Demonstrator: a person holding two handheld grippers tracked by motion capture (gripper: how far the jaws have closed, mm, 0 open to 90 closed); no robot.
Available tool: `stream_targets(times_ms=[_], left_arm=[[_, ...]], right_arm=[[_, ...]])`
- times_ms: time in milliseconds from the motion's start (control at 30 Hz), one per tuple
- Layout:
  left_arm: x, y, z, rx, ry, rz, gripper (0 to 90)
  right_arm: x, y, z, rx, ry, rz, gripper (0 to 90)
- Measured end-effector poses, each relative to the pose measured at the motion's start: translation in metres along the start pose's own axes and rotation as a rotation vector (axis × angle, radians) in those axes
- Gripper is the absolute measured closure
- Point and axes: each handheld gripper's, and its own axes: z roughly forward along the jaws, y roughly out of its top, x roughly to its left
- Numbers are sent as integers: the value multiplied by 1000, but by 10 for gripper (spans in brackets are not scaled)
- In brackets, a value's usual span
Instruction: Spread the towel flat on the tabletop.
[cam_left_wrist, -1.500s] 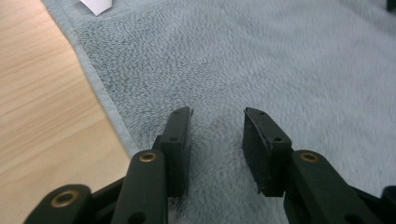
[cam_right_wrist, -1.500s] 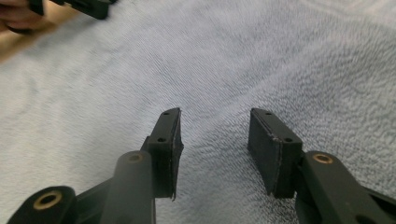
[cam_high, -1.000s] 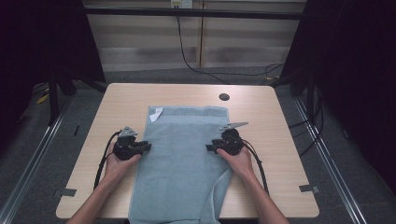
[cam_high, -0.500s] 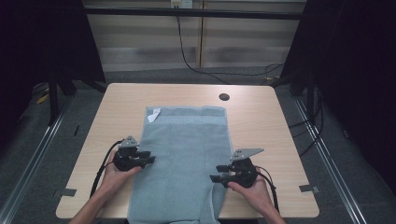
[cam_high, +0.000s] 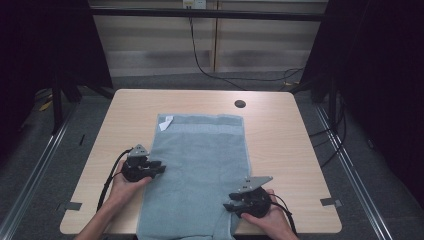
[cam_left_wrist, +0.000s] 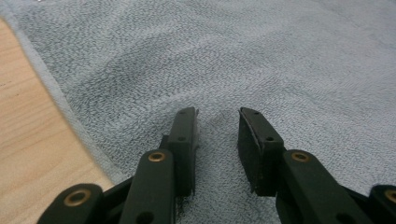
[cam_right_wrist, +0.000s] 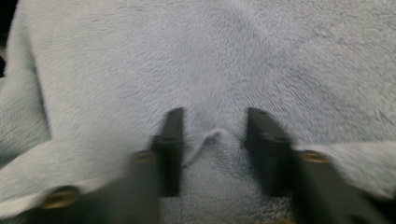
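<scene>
A grey-blue towel (cam_high: 200, 160) lies flat along the table's middle, and its near end hangs over the front edge. A white tag (cam_high: 166, 123) is at its far left corner. My left gripper (cam_high: 158, 169) rests at the towel's left edge, jaws pointing right. In the left gripper view it (cam_left_wrist: 217, 116) is open over the towel (cam_left_wrist: 233, 60), with nothing between the jaws. My right gripper (cam_high: 228, 205) sits at the towel's right edge near the table front, beside a fold. In the right gripper view it (cam_right_wrist: 215, 116) is open, with a small ridge of towel (cam_right_wrist: 210, 137) between the jaws.
The wooden table (cam_high: 285, 145) has bare strips on both sides of the towel and a dark cable hole (cam_high: 240, 104) at the back. Cables trail from both grippers. Dark floor and metal rails surround the table.
My right gripper slid along the towel's right edge from the middle toward the table front. My left gripper moved a little nearer the front along the left edge.
</scene>
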Motion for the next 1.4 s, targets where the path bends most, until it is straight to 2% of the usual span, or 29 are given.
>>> stream_targets(times_ms=[67,100,133,200,300,433,500,533,567,667,733,833,900,967,1067,1200,1300,1333,1400], left_arm=[[0,0,0,-4,0,-2,687],[0,0,0,-2,1,-1,687],[1,0,0,-2,3,-1,690],[1,0,0,-2,6,-2,690],[2,0,0,-5,4,-7,690],[1,1,1,-2,7,-10,699],[1,2,2,3,10,-7,699],[0,3,3,8,16,-4,701],[1,4,4,7,26,0,700],[5,5,5,-11,11,-39,692],[8,5,6,-21,-13,-67,681],[10,4,7,-33,-31,-57,672],[11,4,8,-38,-30,-48,673],[11,4,9,-41,-20,-30,672],[9,5,10,-38,-7,-25,659],[5,8,10,-9,17,10,653],[-2,5,5,8,19,20,645],[-6,2,2,17,11,36,643],[-16,-4,-5,31,-1,34,629]], right_arm=[[-1,-6,-8,-16,0,24,793],[-3,-9,-14,-33,8,36,842],[-6,-11,-20,-57,10,51,853],[-11,-16,-34,-79,4,89,861],[-14,-29,-51,-88,-13,105,860],[-18,-46,-73,-106,-76,135,861],[-21,-49,-77,-111,-77,152,837],[-23,-49,-76,-97,-78,155,779],[-23,-48,-76,-83,-107,152,752],[-27,-40,-80,-146,-102,160,715],[-31,-27,-76,-177,-86,142,715],[-41,0,-55,-164,-78,112,686],[-55,15,-38,-167,-61,127,649],[-68,28,-19,-144,-67,139,623],[-85,42,5,-119,-77,154,587],[-92,42,26,-63,-119,183,552],[-87,36,22,-58,-123,172,543],[-83,34,20,-51,-128,161,541],[-76,27,16,-56,-106,159,539]])
